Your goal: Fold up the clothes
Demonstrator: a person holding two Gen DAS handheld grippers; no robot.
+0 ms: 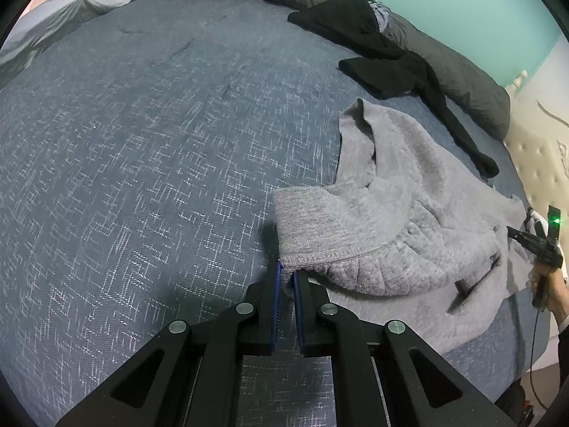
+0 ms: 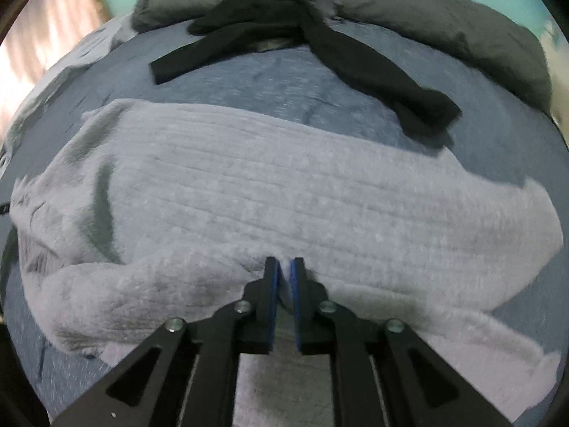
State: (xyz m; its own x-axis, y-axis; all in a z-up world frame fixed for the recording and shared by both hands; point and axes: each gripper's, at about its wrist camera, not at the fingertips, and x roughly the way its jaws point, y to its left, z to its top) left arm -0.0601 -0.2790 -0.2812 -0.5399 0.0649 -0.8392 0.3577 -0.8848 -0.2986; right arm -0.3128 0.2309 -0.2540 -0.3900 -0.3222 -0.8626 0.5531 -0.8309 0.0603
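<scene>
The left gripper (image 1: 288, 273) pinches the ribbed cuff (image 1: 306, 227) of the grey sweater (image 1: 402, 213) on the bed (image 1: 142, 142). The right gripper (image 2: 284, 270) pinches its edge, likely to fold it.

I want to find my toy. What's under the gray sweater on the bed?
Around the gray sweater only the blue bedspread shows, so it lies on that. Anything beneath its middle is covered and cannot be seen.

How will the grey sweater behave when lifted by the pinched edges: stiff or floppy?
Likely floppy: the grey sweater already sags and creases on the bed. Its thick ribbed knit suggests some weight, so it may droop between the left tool and right tool.
</scene>
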